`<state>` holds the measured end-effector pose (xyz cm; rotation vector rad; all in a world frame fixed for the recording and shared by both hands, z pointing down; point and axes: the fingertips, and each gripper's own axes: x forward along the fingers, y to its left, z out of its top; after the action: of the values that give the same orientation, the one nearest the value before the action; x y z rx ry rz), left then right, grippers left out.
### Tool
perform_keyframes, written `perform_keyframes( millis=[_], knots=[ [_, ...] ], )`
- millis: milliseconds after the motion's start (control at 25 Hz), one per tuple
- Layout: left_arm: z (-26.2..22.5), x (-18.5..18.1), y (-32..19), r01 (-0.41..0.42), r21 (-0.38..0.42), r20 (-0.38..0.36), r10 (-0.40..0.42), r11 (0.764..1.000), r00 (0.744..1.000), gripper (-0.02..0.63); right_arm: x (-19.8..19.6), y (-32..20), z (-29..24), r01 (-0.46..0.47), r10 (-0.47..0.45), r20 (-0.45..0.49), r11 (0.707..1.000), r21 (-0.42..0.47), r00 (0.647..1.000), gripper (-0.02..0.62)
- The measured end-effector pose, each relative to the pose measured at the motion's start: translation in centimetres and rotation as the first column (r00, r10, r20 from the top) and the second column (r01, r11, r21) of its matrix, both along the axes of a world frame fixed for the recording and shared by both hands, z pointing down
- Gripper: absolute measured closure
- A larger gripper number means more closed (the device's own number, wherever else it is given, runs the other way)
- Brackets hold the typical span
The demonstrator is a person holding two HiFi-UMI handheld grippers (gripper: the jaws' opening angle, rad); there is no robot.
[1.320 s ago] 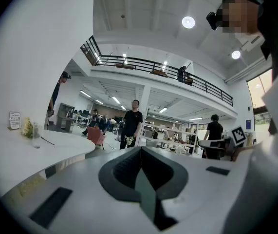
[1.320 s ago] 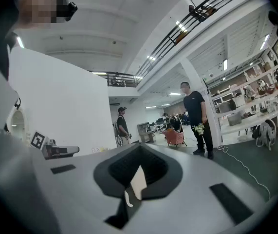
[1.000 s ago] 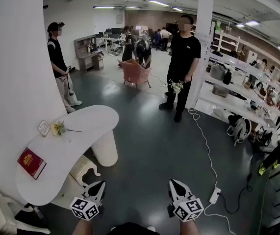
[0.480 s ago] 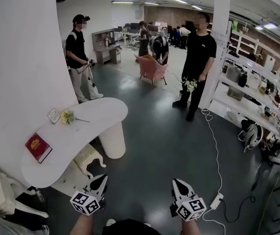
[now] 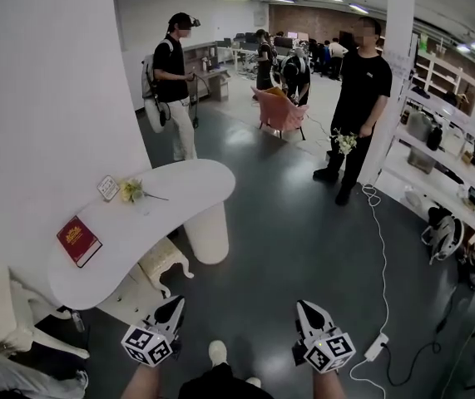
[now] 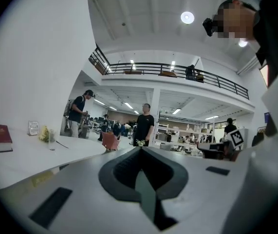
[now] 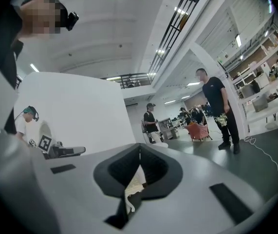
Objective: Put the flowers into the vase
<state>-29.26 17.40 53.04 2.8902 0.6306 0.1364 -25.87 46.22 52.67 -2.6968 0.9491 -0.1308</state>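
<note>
A small glass vase (image 5: 135,196) stands on the white curved table (image 5: 166,219) at the left. Yellow flowers (image 5: 129,189) are at the vase, and a dark stem lies beside it. The left gripper view shows the same vase (image 6: 51,140) far off. A person in black stands across the floor with a bunch of white flowers (image 5: 345,142) in hand; the bunch (image 7: 221,120) is also in the right gripper view. My left gripper (image 5: 175,301) and right gripper (image 5: 303,305) are low in the head view, both shut and empty, pointing level and far from the table.
On the table lie a red book (image 5: 79,241) and a small card (image 5: 108,187). A white carved stool (image 5: 162,260) stands under it. Around the floor are a pink chair (image 5: 280,112), a white cable with a power strip (image 5: 377,347), shelves (image 5: 445,169) at the right and several people.
The view has swung left: the table, the vase and the people have slid rightward and a little closer. Both grippers stay shut at the bottom of the head view.
</note>
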Motion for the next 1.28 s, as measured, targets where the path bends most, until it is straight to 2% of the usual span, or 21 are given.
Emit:
perform_keyframes(
  millis=[160,440,600,760,1080,1280],
  knots=[
    [-0.8,3.4,-0.4,-0.011,0.028,-0.041,0.012,1.0,0.999,0.595,2.5,-0.6,-1.4,-0.016,0.015,-0.032,1.0,-0.022,0.999,0.574],
    [-2.1,10.4,-1.3,-0.059,0.009,-0.09,0.059,0.998,0.994,0.595,8.3,-2.1,-2.9,-0.076,0.074,-0.06,0.997,-0.034,0.995,0.574],
    [-2.2,13.7,-2.9,-0.066,-0.01,-0.103,0.065,0.998,0.993,0.597,11.5,-5.3,-3.0,-0.046,0.043,-0.059,0.997,-0.054,0.997,0.574],
    [-2.1,16.7,-5.4,-0.046,-0.022,-0.116,0.043,0.999,0.992,0.595,14.8,-9.3,-2.6,-0.005,0.002,-0.051,0.997,-0.076,0.999,0.574],
    [-1.2,22.1,-11.8,-0.01,-0.034,-0.097,0.007,0.999,0.995,0.595,21.7,-14.4,-2.5,0.001,-0.003,-0.037,0.998,-0.058,0.999,0.574],
    [-1.1,23.6,-15.6,0.039,-0.041,-0.1,-0.043,0.998,0.994,0.595,25.1,-18.1,-2.7,0.035,-0.037,-0.035,0.997,-0.063,0.999,0.574]
  ],
)
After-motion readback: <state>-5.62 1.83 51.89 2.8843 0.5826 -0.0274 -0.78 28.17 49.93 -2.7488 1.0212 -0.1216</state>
